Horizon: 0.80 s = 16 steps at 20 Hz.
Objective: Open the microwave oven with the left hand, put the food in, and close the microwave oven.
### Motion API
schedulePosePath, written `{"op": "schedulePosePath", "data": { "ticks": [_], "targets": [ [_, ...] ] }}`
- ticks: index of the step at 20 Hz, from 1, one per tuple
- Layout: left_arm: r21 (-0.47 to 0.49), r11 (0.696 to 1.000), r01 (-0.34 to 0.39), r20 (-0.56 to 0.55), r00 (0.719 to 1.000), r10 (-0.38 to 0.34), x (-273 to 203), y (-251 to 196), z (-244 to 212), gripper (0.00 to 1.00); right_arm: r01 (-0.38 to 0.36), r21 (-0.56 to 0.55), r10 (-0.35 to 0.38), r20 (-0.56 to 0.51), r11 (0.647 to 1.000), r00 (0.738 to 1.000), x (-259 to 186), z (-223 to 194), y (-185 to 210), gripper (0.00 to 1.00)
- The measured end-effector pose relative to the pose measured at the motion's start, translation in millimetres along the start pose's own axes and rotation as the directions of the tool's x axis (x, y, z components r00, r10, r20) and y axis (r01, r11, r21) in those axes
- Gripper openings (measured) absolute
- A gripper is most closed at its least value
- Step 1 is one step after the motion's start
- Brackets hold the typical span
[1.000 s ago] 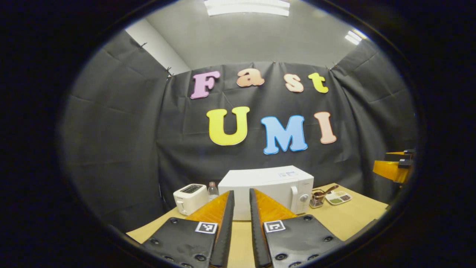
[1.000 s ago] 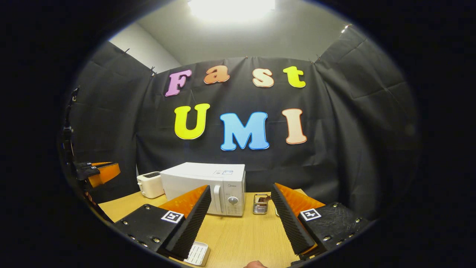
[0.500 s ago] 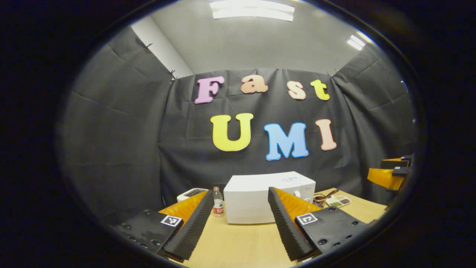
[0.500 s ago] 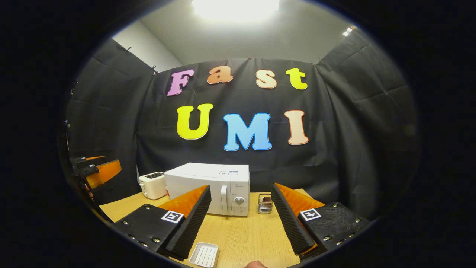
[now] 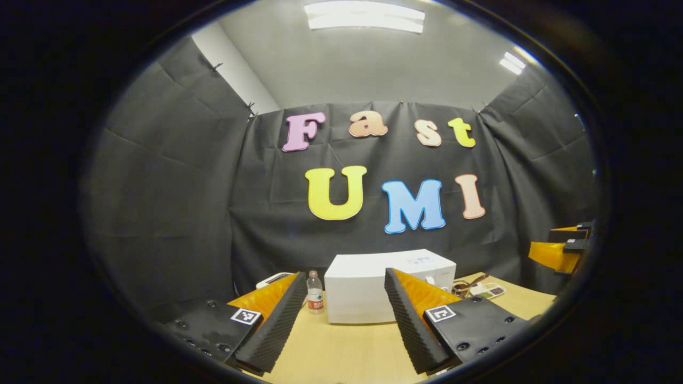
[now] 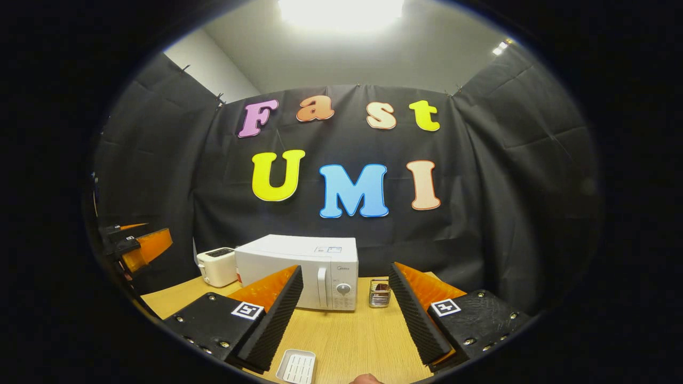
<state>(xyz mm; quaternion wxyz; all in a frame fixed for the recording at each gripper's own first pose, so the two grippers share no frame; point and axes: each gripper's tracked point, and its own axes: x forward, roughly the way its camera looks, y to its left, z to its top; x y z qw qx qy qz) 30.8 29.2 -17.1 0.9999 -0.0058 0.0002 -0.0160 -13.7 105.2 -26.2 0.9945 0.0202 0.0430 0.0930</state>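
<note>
Both claws gaped apart, empty: left claw (image 5: 346,314), right claw (image 6: 346,314). Closed microwave (image 6: 307,266) at 12 o'clock on surface (image 6: 352,341); toaster (image 6: 216,265) at its 9 o'clock.

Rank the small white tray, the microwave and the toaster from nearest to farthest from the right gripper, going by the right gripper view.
From the right gripper:
1. Small white tray, on the table just below its fingers.
2. Microwave, straight ahead, door closed.
3. Toaster, far left, beside the microwave.

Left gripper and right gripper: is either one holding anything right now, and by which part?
Nothing is held. The left gripper and the right gripper both stand open with only air between the fingers, short of the shut microwave.
</note>
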Motion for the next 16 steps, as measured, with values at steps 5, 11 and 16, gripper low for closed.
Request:
{"op": "schedulePosePath", "data": {
  "ticks": [5, 11, 16],
  "targets": [
    [0.008, 1.000, -0.007, 0.018, 1.000, 0.007, 3.0, 5.2, 4.0, 0.96, 0.003, -0.004, -0.003, 0.000, 1.000, 1.000, 0.0, 0.2, 2.0, 0.98],
    [0.019, 1.000, -0.004, 0.029, 1.000, 0.003, 4.6, 6.2, 7.3, 0.94, 0.012, -0.005, -0.012, 0.006, 1.000, 1.000, 0.1, 2.9, 2.4, 0.98],
    [0.035, 0.999, 0.002, 0.034, 0.999, -0.003, 1.2, 4.2, 7.9, 0.94, 0.019, -0.001, -0.019, 0.005, 1.000, 1.000, -3.7, 0.8, 0.9, 0.98]
  ]
}}
